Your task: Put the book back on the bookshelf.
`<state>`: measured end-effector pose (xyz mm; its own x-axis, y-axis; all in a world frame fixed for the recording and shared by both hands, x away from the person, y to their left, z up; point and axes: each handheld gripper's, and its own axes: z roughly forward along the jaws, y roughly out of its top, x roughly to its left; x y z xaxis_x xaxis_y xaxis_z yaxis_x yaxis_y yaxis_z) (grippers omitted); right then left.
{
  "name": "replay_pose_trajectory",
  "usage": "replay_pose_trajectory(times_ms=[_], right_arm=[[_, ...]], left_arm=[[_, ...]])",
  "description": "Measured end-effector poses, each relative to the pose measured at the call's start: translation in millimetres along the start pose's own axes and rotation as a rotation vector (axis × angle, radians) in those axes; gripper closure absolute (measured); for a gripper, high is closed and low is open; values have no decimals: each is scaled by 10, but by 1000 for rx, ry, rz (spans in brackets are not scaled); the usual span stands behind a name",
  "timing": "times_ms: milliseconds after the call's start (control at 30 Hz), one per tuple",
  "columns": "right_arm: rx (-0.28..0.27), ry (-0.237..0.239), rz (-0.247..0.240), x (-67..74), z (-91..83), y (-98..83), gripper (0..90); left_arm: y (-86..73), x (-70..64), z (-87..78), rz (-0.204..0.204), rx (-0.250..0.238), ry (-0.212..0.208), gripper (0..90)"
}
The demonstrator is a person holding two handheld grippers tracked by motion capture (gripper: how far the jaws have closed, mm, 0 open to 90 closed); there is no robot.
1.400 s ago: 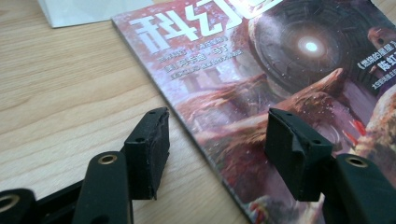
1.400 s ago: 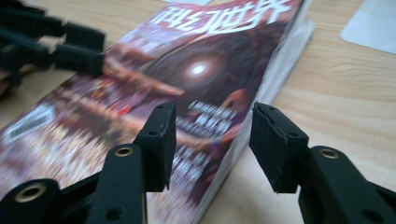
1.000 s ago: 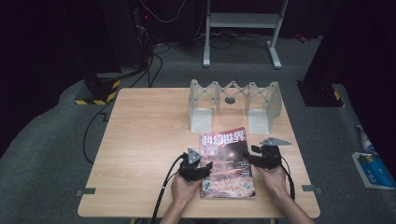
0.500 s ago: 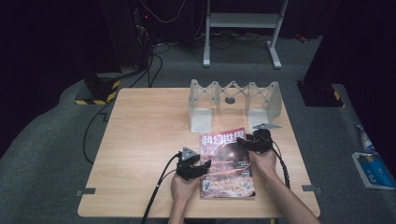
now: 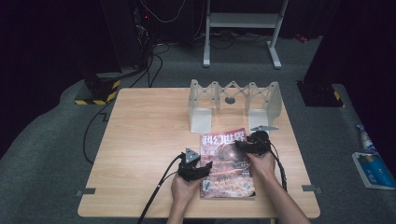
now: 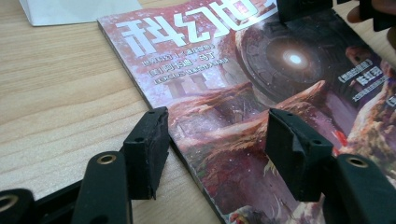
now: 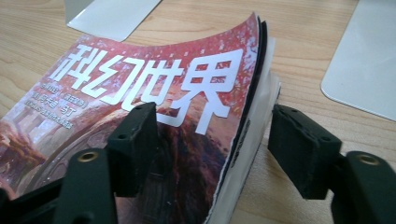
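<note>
A magazine (image 5: 227,163) with a red cover and white characters lies flat on the wooden table (image 5: 144,140), near the front. My left gripper (image 5: 205,167) lies at its left edge. In the left gripper view the open jaws (image 6: 215,135) straddle the spine, one pad over the wood and one over the cover (image 6: 243,93). My right gripper (image 5: 240,144) is at the magazine's far right corner. Its jaws (image 7: 212,126) have just been opening and stand wide, with the curled page edges (image 7: 247,116) between them, untouched by the pads.
A white folding rack (image 5: 233,105) stands just behind the magazine, and its flat base plates (image 7: 359,60) rest on the wood close to the right gripper. Black cables (image 5: 159,186) trail from both grippers toward the table's front edge.
My right hand has moved away from me and slightly left along the magazine's right edge to its far corner. The left hand has kept still.
</note>
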<state>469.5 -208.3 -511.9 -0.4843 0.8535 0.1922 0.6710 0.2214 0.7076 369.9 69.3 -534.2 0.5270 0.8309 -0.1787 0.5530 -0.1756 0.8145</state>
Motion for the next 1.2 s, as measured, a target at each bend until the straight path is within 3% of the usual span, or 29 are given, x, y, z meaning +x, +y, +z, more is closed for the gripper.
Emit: replay_pose_trajectory(times_ms=[233, 367, 500, 667, 867, 967, 1067, 1200], right_arm=[[35, 32, 45, -64, 6, -16, 265], [36, 47, 3, -39, 3, -47, 269], [54, 35, -25, 23, -1, -50, 280], [57, 56, 20, -17, -31, -48, 341], [29, 69, -9, -12, -112, -27, 494], [36, 83, -12, -8, -126, -27, 530], [54, 131, 8, -33, -127, -36, 550], [76, 148, -16, 4, -150, -48, 561]], left_arm=[[0, -5, 3, 14, 1, 8, 398], [-3, -20, 7, 15, 0, 12, 398], [-1, -46, 15, 44, 3, 37, 402], [0, -46, 18, 35, 1, 38, 413], [0, -44, 18, 45, 1, 41, 414], [-2, -46, 18, 48, 0, 42, 414], [-3, -49, 20, 51, -2, 43, 414], [-3, -50, 20, 52, -3, 45, 414]])
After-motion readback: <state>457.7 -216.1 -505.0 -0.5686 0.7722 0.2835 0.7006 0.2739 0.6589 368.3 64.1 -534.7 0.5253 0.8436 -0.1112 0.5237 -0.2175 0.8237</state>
